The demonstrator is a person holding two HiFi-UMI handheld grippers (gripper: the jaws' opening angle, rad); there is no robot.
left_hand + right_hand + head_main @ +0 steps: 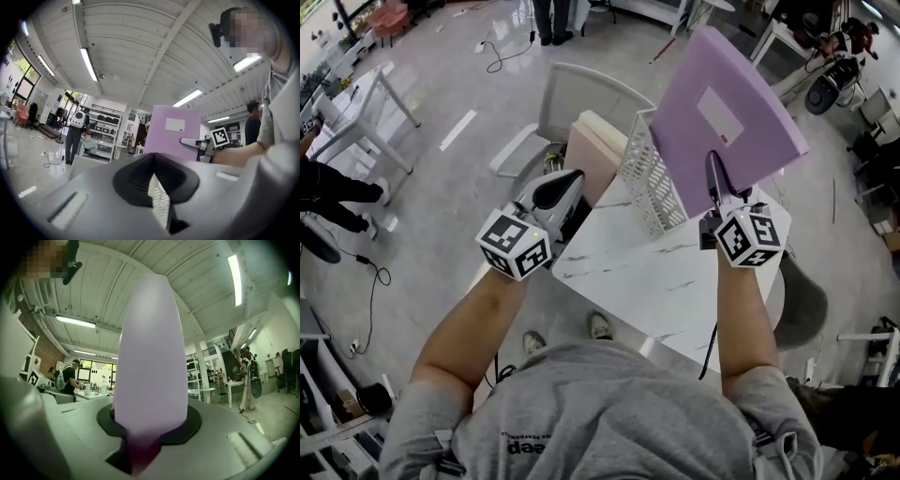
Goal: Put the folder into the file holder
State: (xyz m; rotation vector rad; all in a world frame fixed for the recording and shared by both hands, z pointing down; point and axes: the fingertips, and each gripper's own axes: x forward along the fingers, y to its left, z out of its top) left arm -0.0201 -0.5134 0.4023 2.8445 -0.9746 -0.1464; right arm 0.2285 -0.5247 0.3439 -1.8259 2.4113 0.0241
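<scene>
While the right gripper (pixel 713 187) clamps the folder (pixel 727 122) at six o'clock, left gripper (pixel 569 180) closed empty, it seems light, stiff.

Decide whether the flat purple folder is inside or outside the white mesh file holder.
Outside: the right gripper holds the purple folder tilted in the air beside the white mesh file holder, not slotted in.

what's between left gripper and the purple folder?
In the head view, the white mesh file holder and a pinkish flat item beside it stand between them.
</scene>
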